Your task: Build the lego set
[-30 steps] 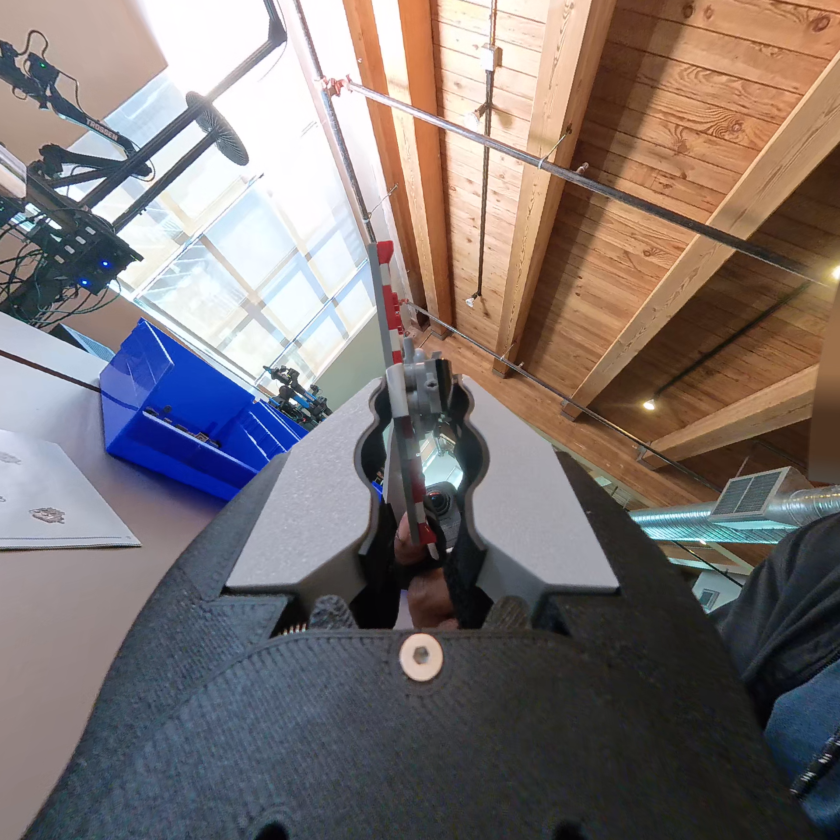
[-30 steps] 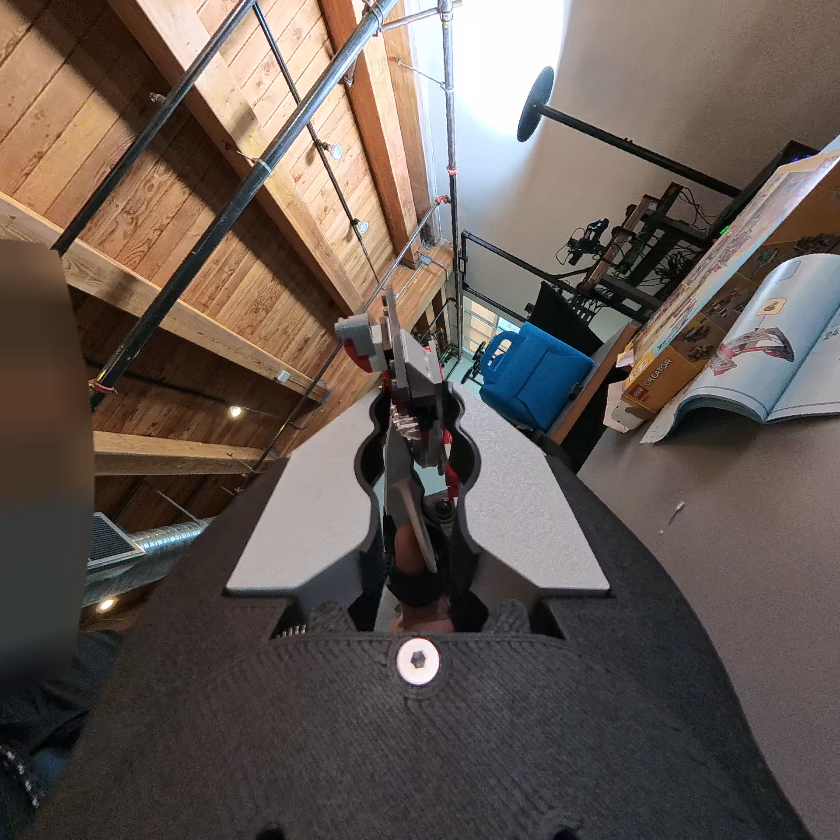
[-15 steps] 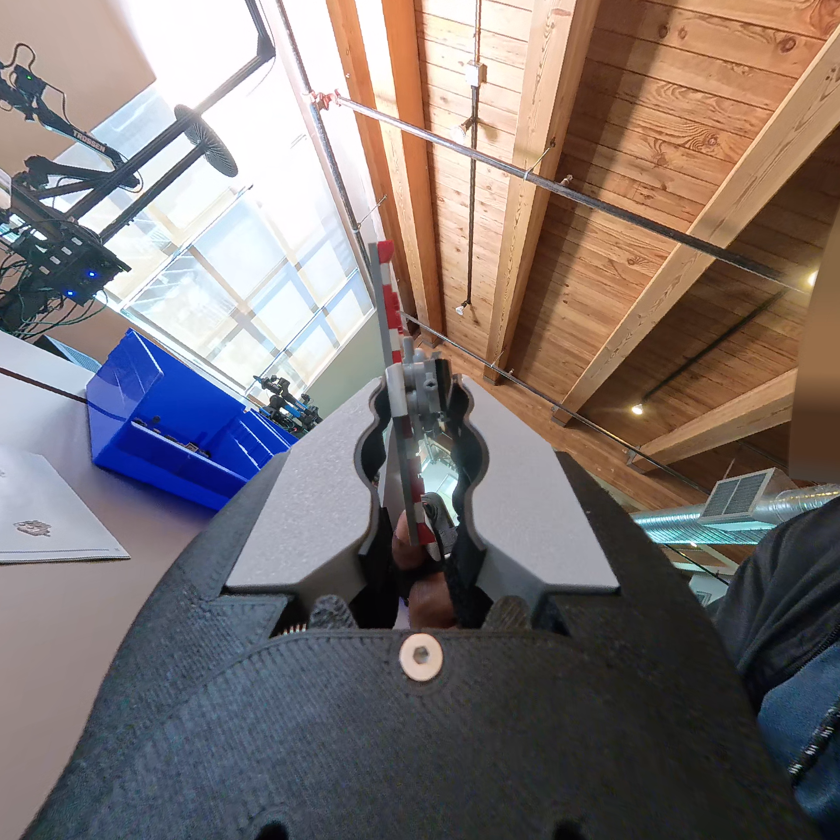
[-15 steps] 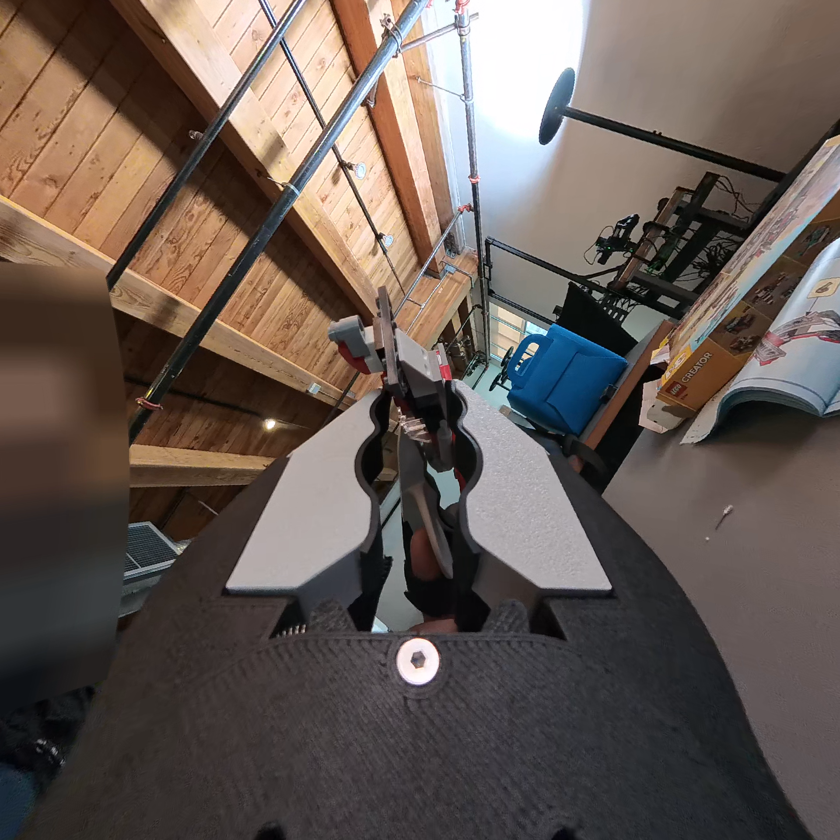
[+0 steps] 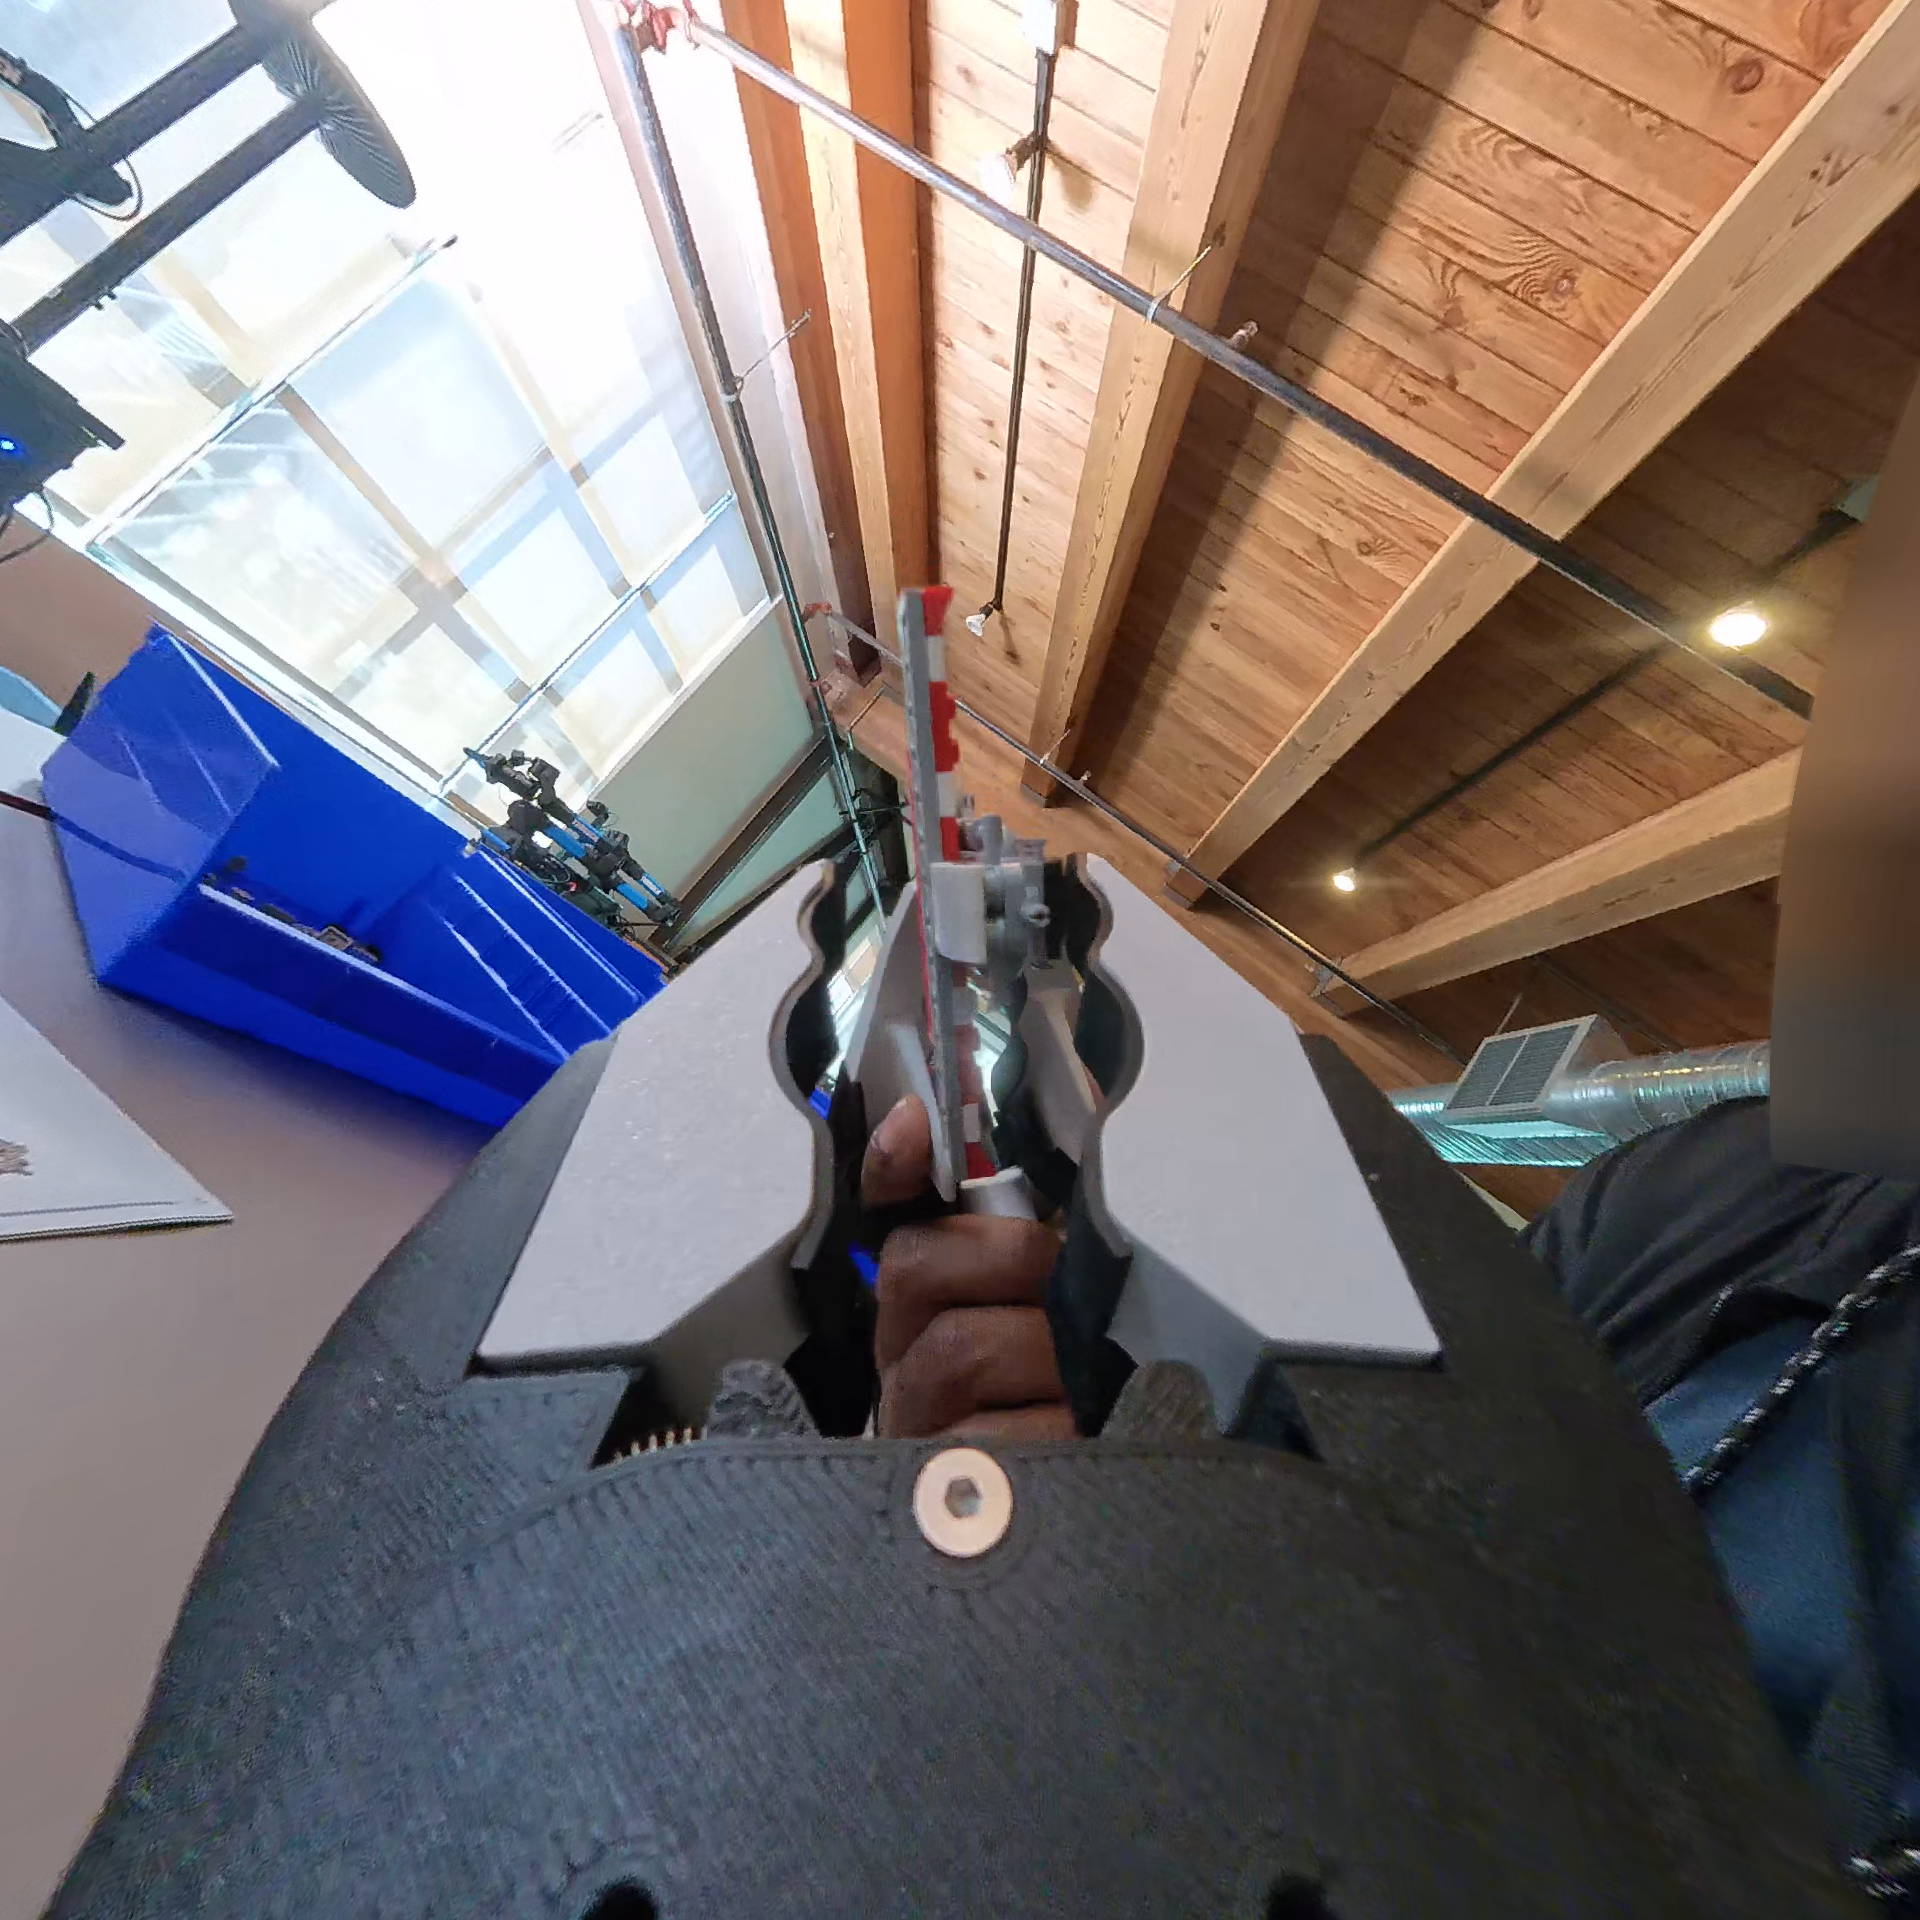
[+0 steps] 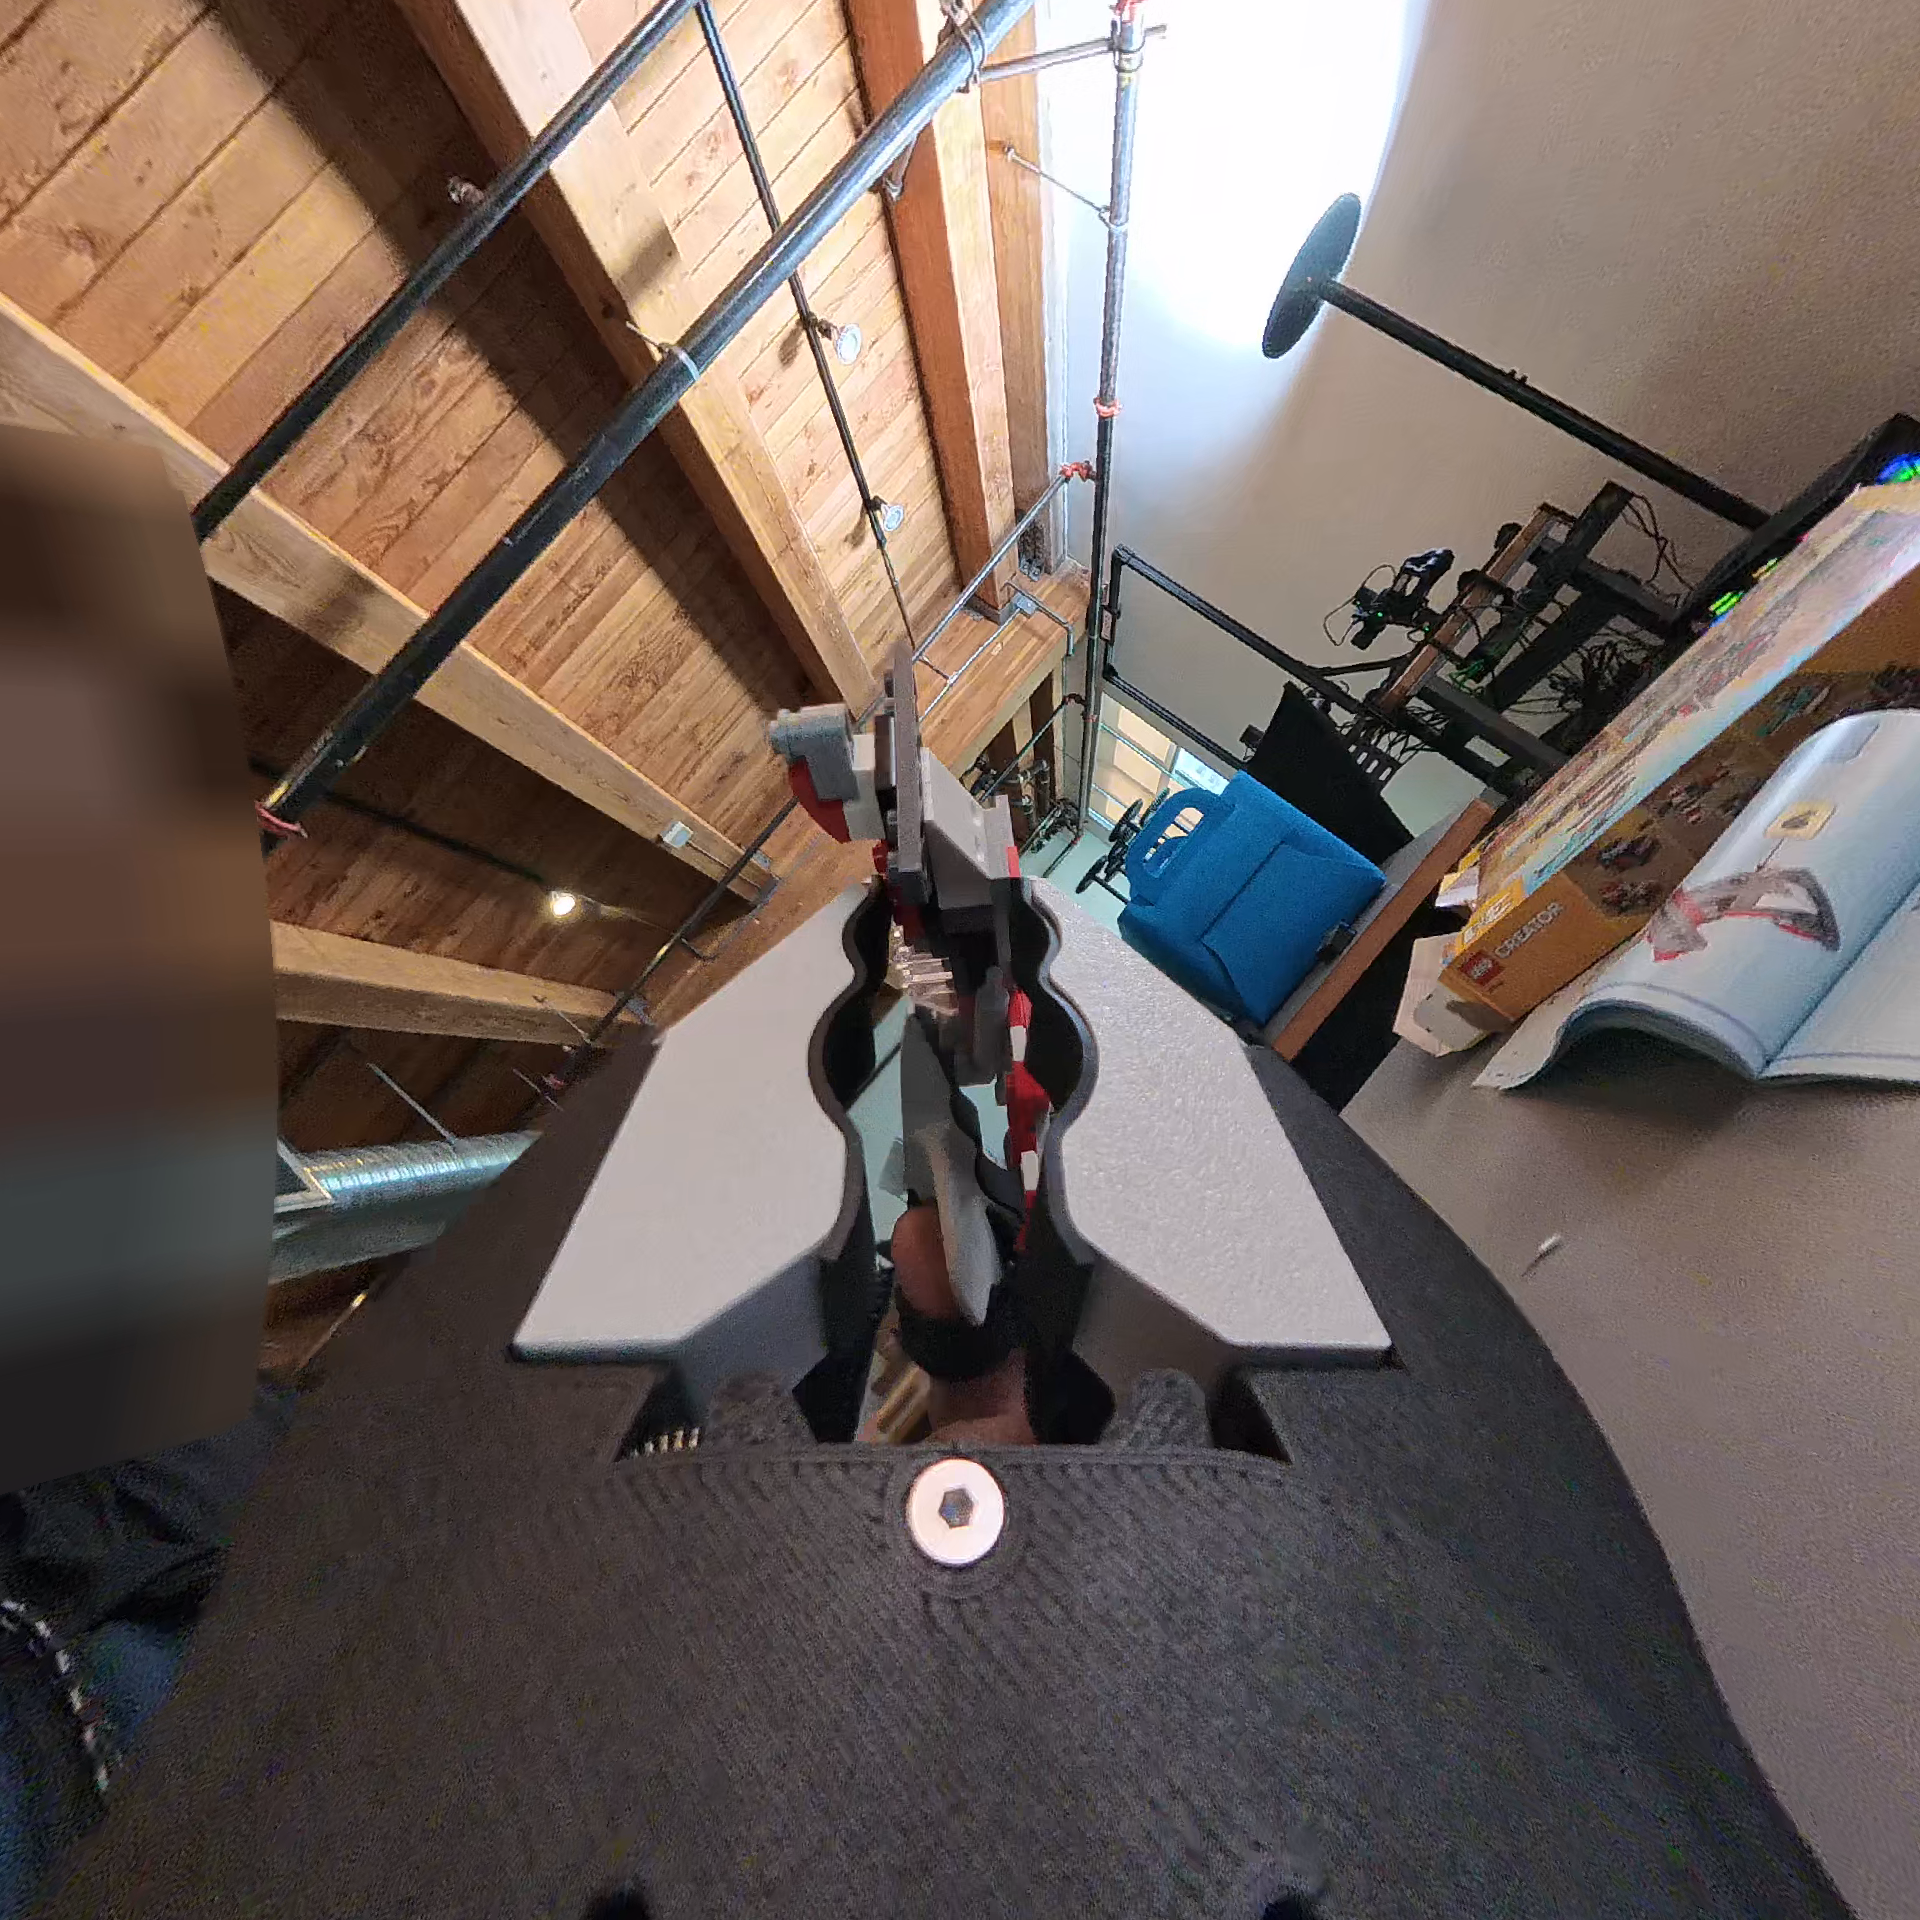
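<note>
Both grippers point up at the ceiling and face each other across one lego model. In the left wrist view the model [image 5: 935,790] is a thin red, white and grey assembly seen edge-on. My left gripper [image 5: 961,883] has its jaws slightly parted, with a slim gap beside the model. The other gripper's grey fingers [image 5: 896,1049] and a hand [image 5: 966,1320] show through the gap. In the right wrist view my right gripper [image 6: 940,904] is shut on the grey and red model [image 6: 914,821].
A blue bin [image 5: 260,904] and a paper sheet [image 5: 62,1153] lie on the table [image 5: 208,1351] at left. The right wrist view shows a lego box [image 6: 1662,790], an open instruction booklet [image 6: 1766,987] and a blue bag [image 6: 1247,894]. A dark sleeve [image 5: 1766,1299] is at right.
My left gripper's jaws have parted a little around the model. The other hand and gripper now show larger in the gap. Both views have tilted slightly; my right gripper stays shut.
</note>
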Demonstrator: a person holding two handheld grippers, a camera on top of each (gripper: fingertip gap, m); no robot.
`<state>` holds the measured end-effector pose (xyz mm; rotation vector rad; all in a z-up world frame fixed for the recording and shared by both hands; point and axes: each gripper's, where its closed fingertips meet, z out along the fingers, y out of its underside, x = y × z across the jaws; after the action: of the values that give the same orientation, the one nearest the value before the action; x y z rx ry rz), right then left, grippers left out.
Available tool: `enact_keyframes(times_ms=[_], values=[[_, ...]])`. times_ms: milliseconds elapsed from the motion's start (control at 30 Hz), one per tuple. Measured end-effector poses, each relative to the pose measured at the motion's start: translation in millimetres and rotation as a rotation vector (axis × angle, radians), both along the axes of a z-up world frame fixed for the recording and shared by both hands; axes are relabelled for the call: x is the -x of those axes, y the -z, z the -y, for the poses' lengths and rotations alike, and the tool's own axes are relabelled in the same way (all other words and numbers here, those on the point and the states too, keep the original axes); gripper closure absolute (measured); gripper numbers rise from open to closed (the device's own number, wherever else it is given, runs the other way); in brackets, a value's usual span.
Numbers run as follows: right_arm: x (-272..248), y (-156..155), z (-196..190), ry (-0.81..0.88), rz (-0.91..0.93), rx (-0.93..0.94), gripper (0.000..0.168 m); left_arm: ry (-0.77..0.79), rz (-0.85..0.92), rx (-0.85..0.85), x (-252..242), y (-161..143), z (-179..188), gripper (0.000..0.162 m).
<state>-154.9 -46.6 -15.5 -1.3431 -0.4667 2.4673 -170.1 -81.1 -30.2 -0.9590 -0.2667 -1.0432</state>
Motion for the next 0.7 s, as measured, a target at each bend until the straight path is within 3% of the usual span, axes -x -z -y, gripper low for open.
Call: enact_keyframes(times_ms=[100, 300, 567, 700], values=[[-4.6, -1.9, -0.5, -0.007, -0.002, -0.071, 0.146, -0.013, -0.005, 0.047, 10.7, 3.3, 0.8, 0.102], [-20.9, -4.2, 7.6, -0.089, -0.008, -0.306, 0.146, -0.067, -0.162, 0.144, 31.9, -6.7, 16.1, 0.092], [-36.4, 16.7, 28.2, -0.233, 0.058, -0.747, 0.146, 0.043, -0.632, 0.503, -6.5, 21.4, 22.1, 0.094], [-39.9, 20.2, 36.5, -0.305, 0.048, -0.820, 0.146, 0.090, -0.754, 0.520, -29.6, 19.0, 19.9, 0.104]])
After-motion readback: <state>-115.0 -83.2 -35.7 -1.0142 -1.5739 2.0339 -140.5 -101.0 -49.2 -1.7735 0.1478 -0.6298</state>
